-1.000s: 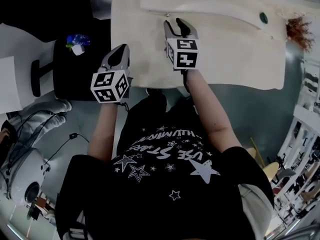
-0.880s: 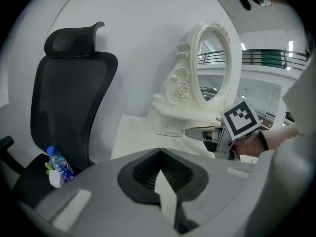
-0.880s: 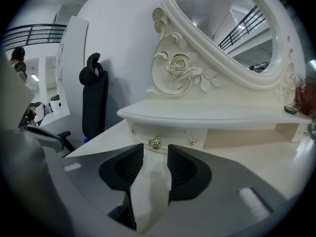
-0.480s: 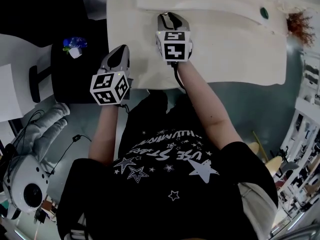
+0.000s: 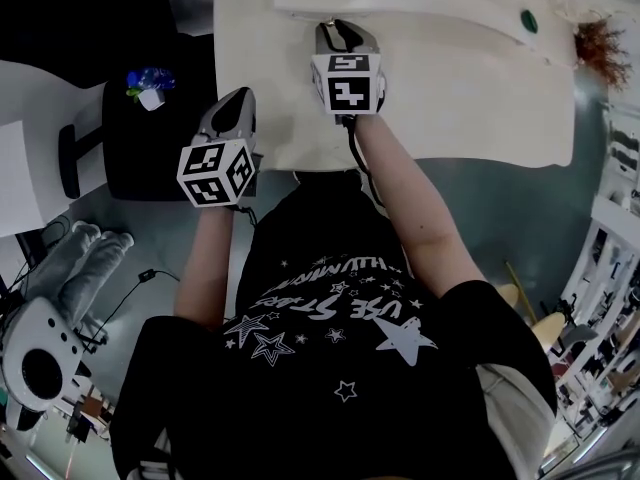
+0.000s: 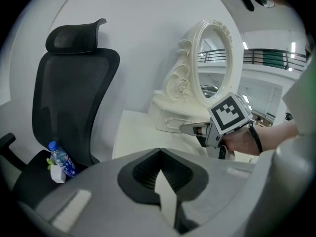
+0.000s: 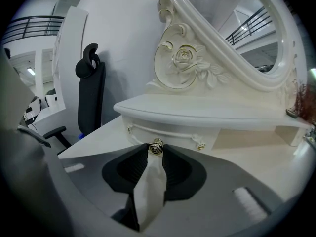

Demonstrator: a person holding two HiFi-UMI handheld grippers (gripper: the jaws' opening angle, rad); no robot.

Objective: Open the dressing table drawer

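One bottle (image 6: 61,158) on chair (image 6: 74,85), well apart from knob (image 7: 156,147)

The drawer (image 7: 168,132) sits at the back of the worktop (image 5: 470,108), under the shelf (image 7: 207,110) carrying the mirror (image 7: 237,28). The right tool (image 7: 156,149) is at the drawer's front, the drawer knob (image 7: 156,147) between its jaws. The left tool (image 6: 159,153) is over the worktop's left front corner. Left of it stands an office chair (image 6: 74,93), a water bottle (image 6: 61,158) on its seat
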